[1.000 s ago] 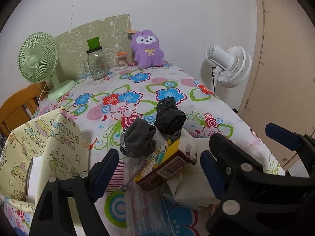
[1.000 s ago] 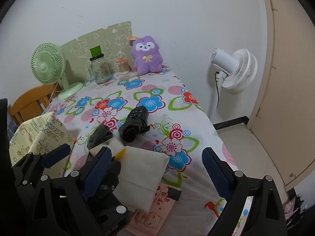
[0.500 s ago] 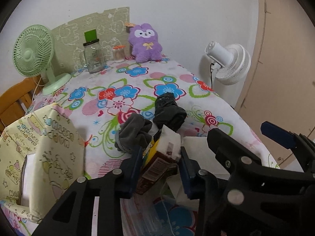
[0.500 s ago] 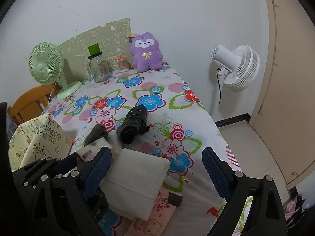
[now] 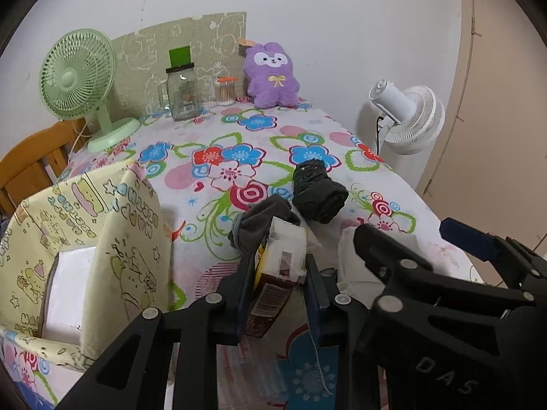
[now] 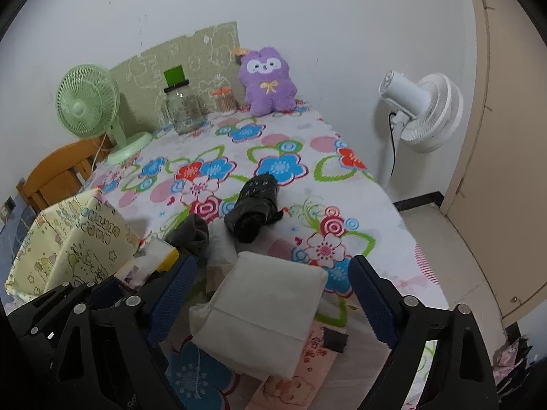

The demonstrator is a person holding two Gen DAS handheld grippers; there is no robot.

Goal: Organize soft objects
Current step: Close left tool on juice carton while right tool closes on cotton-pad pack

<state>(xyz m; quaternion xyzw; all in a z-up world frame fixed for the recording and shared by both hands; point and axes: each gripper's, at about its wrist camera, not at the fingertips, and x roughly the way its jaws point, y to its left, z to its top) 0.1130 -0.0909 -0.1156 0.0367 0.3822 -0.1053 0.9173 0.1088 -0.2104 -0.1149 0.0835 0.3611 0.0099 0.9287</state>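
Observation:
My left gripper point(image 5: 278, 273) is shut on a tissue pack point(image 5: 280, 266) with a yellow and brown wrapper, held just above the flowered tablecloth. The pack also shows in the right wrist view point(image 6: 154, 259). A grey rolled sock point(image 5: 263, 222) lies just beyond it, and a black rolled bundle point(image 5: 316, 191) lies to its right. My right gripper point(image 6: 273, 294) is open, with a white soft pack point(image 6: 263, 311) on the table between its fingers. The yellow patterned storage box point(image 5: 85, 239) stands at the left with a white item inside.
A purple plush toy point(image 5: 271, 77), a glass jar point(image 5: 181, 92), a small container point(image 5: 225, 90) and a green desk fan point(image 5: 80, 78) stand at the table's far end. A white floor fan point(image 5: 407, 119) stands off the right edge. A wooden chair point(image 5: 30, 164) is at left.
My left gripper closed on the tissue pack and lifted it slightly toward the left. My right gripper stayed open over the white pack.

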